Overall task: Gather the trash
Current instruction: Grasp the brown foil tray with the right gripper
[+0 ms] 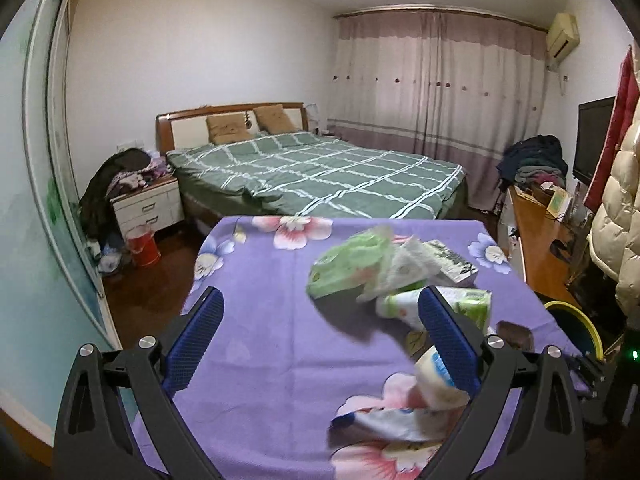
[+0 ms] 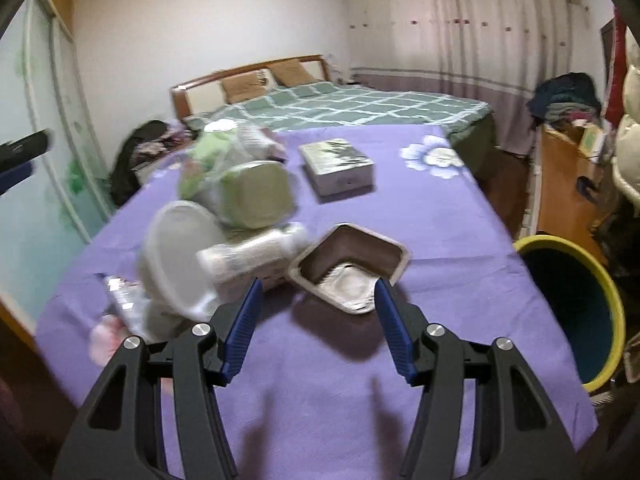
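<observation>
Trash lies on a table under a purple flowered cloth [image 1: 260, 312] [image 2: 440, 216]. In the right wrist view I see a foil tray [image 2: 350, 266], a clear plastic lid [image 2: 180, 256], a white bottle [image 2: 252, 254], a green tissue pack [image 2: 256, 196], a green plastic bag [image 2: 208, 152] and a small box [image 2: 338, 166]. My right gripper [image 2: 318, 294] is open, just short of the foil tray. My left gripper [image 1: 320, 304] is open above the cloth, left of the green bag [image 1: 348, 266], a tissue pack [image 1: 464, 304] and a white container [image 1: 436, 380].
A bin with a yellow rim [image 2: 576, 308] [image 1: 576, 320] stands at the table's right edge. A bed with a green checked cover [image 1: 320, 176] lies behind the table. A wooden desk [image 1: 544, 232] with clothes is at the right, a nightstand [image 1: 146, 204] at the left.
</observation>
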The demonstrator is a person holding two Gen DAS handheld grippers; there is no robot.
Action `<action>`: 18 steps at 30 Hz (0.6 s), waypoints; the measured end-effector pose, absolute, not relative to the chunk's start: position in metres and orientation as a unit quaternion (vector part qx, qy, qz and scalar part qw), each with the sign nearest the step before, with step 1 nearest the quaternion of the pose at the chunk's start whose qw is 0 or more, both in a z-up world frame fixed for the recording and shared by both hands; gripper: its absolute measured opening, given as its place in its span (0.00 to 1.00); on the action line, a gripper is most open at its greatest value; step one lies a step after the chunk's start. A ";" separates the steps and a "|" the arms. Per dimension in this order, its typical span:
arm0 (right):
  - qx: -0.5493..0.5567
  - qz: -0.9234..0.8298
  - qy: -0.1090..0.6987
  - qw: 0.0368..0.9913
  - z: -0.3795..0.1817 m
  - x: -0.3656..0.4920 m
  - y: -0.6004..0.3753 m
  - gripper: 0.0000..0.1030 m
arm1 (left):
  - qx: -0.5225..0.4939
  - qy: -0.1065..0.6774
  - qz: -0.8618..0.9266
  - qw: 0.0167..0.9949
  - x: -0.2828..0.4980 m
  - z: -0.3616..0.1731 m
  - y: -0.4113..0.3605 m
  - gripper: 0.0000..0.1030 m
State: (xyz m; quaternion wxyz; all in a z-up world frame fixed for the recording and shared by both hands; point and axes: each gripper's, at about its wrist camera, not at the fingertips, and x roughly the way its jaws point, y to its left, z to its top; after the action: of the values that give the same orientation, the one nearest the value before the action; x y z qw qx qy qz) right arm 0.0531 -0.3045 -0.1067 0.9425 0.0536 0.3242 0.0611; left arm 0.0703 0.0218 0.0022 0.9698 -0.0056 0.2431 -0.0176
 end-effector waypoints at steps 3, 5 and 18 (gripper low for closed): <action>0.058 0.050 0.336 0.939 -0.112 0.066 -0.314 0.54 | -0.012 0.250 -0.018 0.968 0.071 -0.005 0.026 0.93; 0.070 0.045 0.345 0.935 -0.115 0.074 -0.321 0.54 | -0.014 0.253 -0.019 0.967 0.072 -0.009 0.023 0.93; 0.118 0.014 0.401 0.908 -0.135 0.123 -0.345 0.40 | -0.008 0.265 -0.040 0.963 0.080 -0.020 0.003 0.93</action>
State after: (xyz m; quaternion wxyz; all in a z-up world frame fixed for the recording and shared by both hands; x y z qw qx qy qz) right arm 0.1228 -0.3450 -0.1355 0.9085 0.1181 0.4006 0.0138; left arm 0.0804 0.0028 -0.0195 0.9634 -0.0077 0.2652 -0.0397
